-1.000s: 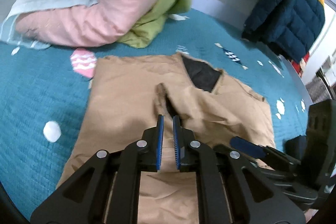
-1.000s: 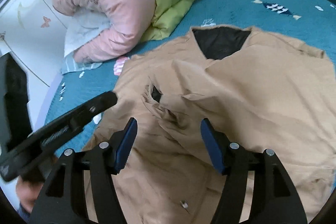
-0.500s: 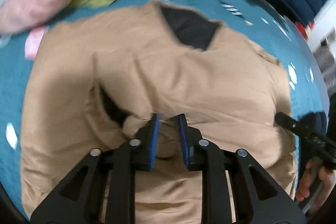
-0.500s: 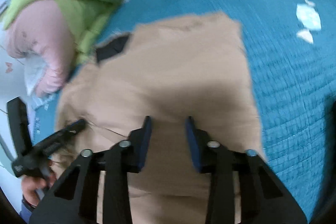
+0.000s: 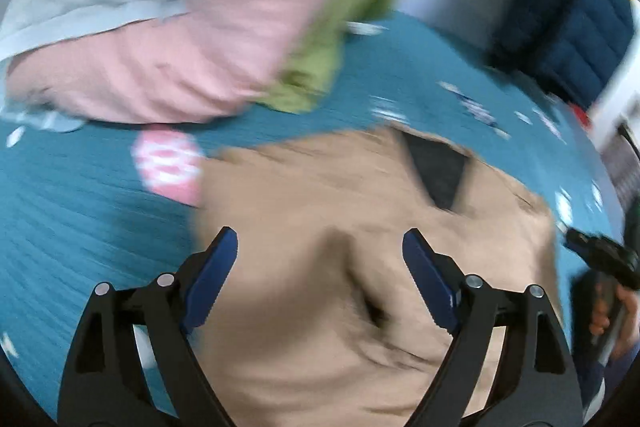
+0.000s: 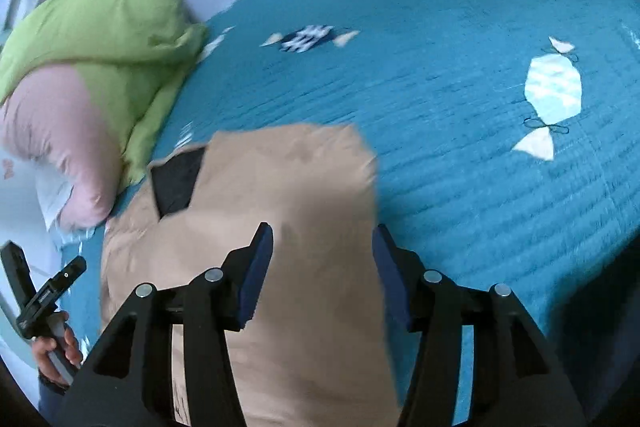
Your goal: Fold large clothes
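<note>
I see the teal quilted bedspread (image 6: 460,99) carrying everything. The tan cloth jacket (image 5: 340,219) lies flat on it, just beside the pink-and-green rolled duvet (image 5: 208,27). My left gripper (image 5: 320,267) and right gripper (image 6: 322,263) both hover over the jacket, fingers spread, gripping nothing.

Teal quilted bedspread (image 6: 460,99); pink-green duvet (image 5: 224,27) heaped.
</note>
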Demonstrator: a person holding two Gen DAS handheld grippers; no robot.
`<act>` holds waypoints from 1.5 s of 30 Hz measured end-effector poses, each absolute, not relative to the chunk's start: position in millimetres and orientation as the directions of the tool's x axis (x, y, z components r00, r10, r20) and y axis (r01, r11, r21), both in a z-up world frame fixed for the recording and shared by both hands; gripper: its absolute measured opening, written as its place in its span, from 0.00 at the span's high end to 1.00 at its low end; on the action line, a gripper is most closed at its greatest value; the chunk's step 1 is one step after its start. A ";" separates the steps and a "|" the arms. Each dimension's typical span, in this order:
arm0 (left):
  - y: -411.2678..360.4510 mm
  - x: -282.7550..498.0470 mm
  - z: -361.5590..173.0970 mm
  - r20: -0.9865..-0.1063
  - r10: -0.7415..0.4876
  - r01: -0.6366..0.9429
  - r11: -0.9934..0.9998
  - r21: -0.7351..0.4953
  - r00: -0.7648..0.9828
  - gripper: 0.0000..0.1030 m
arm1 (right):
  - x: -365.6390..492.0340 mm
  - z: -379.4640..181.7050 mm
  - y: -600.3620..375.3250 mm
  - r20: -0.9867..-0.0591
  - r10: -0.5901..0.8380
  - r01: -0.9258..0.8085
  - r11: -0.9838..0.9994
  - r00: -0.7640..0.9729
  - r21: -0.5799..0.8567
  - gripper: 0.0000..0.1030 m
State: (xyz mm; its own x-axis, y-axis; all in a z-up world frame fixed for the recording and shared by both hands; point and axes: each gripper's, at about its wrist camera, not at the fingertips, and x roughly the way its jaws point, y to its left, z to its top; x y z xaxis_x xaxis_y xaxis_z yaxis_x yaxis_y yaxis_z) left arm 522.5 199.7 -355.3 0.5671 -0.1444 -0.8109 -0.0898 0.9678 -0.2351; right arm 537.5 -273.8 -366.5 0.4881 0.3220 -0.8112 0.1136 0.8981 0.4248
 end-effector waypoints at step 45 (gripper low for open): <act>219.8 558.5 -342.9 -0.786 -0.242 -0.034 0.948 -0.317 0.569 0.82 | 538.7 -328.3 -251.2 -0.712 0.356 0.013 0.890 0.605 0.456 0.88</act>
